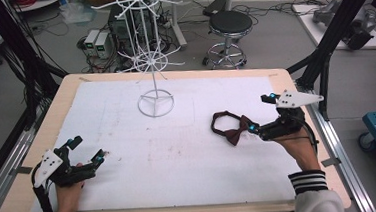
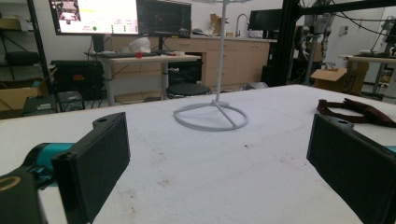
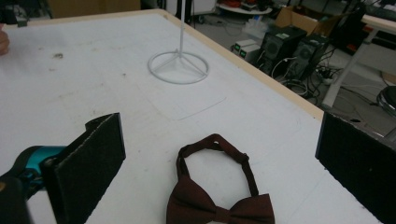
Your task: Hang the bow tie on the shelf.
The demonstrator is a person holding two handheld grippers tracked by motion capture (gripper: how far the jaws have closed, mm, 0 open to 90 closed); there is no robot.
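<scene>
Table (image 1: 129, 155) amid cluttered lab equipment

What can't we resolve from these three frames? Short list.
- White wire rack: top cut off by the upper edge in the high view; both gripper views catch just its base ring and pole.
- Bow tie: lower edge cropped by the frame bottom in the right gripper view; in the left gripper view, partly behind a jaw.
- Monitor text: too small to read, left gripper view.

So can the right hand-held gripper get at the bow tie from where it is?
Probably yes: the right hand-held gripper is open right at the bow tie, which lies flat with nothing between.
</scene>
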